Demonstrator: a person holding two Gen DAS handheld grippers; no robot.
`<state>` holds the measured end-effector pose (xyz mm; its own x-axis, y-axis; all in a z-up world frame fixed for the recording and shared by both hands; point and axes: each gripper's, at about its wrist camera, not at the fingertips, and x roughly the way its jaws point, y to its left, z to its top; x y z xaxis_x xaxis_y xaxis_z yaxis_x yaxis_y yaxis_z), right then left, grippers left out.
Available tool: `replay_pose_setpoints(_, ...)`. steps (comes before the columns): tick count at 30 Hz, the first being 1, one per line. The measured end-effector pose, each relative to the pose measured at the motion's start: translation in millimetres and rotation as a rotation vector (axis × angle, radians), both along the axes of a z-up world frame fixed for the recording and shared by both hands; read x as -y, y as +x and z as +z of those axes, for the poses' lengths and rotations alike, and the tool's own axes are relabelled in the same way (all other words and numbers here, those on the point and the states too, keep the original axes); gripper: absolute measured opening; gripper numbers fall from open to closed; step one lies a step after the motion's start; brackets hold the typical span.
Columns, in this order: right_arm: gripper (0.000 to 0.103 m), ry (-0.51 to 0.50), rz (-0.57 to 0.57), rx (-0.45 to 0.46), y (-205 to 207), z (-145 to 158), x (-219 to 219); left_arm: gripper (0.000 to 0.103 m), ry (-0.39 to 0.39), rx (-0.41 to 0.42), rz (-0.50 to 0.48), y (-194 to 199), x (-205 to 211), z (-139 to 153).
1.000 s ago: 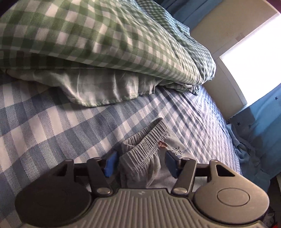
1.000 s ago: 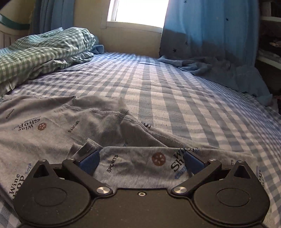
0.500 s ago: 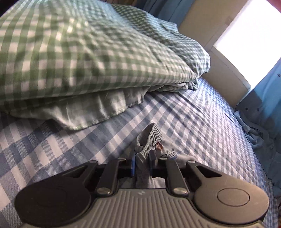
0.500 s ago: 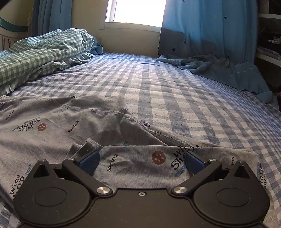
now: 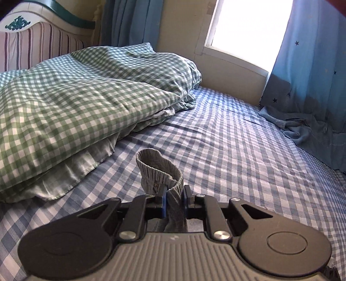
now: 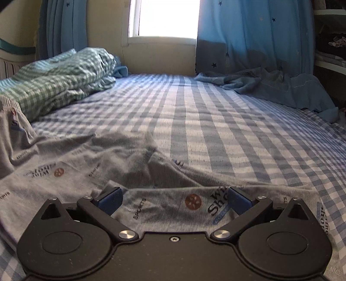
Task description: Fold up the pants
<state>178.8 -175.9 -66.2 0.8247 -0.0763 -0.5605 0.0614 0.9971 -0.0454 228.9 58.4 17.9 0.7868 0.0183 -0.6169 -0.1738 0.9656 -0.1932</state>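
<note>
Between claw pads, ribbed grey waistband

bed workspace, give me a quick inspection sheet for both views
surface: blue checked bed sheet, mostly flat.
job's things: grey printed pants spread on the sheet; ribbed waistband lifted off it.
clutter: green checked duvet heaped at left; blue cloth bunched below the curtain.
grippers: left hand-held gripper shut on the waistband; right hand-held gripper open, a pant edge between its pads.
cables: nothing seen.
surroundings: bright window, blue star curtain, striped headboard, shelves at right.
</note>
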Motion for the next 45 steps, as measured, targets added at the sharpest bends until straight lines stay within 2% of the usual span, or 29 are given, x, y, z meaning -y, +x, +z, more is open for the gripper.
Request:
replay_pose_setpoints(2, 0.102, 0.029, 0.018, 0.05, -8.8, 13.3, 9.7, 0.015, 0.029, -0.001, -0.007, -2.5, 13.3, 3.5)
replay_pose_setpoints(9, 0.102, 0.048, 0.026, 0.062, -30.4, 44.8, 69.8, 0.015, 0.078, 0.053, -0.055, -22.4, 65.7, 26.1)
replay_pose_setpoints(13, 0.102, 0.054, 0.029, 0.069, -40.4, 57.0, 110.3, 0.015, 0.104, 0.087, -0.147, -36.5, 108.6, 42.5)
replay_pose_setpoints(16, 0.102, 0.032, 0.014, 0.065, -47.1, 63.3, 138.1, 0.014, 0.092, 0.072, -0.241, -47.4, 148.2, 46.7)
replay_pose_setpoints(23, 0.102, 0.012, -0.117, 0.055, -64.3, 64.2, 207.6, 0.014, 0.123, 0.049, -0.443, -77.2, 242.6, 22.9)
replay_pose_setpoints(26, 0.102, -0.006, -0.149, 0.042, -74.4, 59.2, 233.0, 0.014, 0.103, 0.005, -0.525, -86.6, 273.5, 5.3)
replay_pose_setpoints(31, 0.102, -0.039, -0.176, 0.002, -87.6, 45.8, 263.7, 0.015, 0.158, -0.057, -0.637, -104.2, 316.9, -35.6)
replay_pose_setpoints(34, 0.102, -0.034, -0.131, -0.024, -87.0, 37.5, 274.2, 0.021, 0.194, -0.122, -0.661, -112.2, 334.6, -72.1)
replay_pose_setpoints(36, 0.102, 0.011, -0.056, -0.053, -78.5, 31.6, 277.9, 0.031, 0.208, -0.133, -0.662, -119.0, 338.4, -86.7)
replay_pose_setpoints(37, 0.102, 0.055, -0.011, -0.071, -74.2, 29.0, 280.8, 0.037, 0.212, -0.119, -0.658, -123.2, 337.7, -89.6)
replay_pose_setpoints(40, 0.102, 0.215, 0.12, -0.099, -59.4, 25.3, 289.1, 0.043, 0.275, -0.077, -0.665, -134.8, 338.8, -91.8)
replay_pose_setpoints(43, 0.102, 0.365, 0.255, -0.117, -37.4, 25.7, 291.7, 0.044, 0.32, -0.072, -0.666, -142.0, 341.0, -95.9)
replay_pose_setpoints(45, 0.102, 0.4, 0.324, -0.128, -21.8, 28.1, 286.2, 0.043, 0.309, -0.078, -0.662, -140.8, 341.7, -94.2)
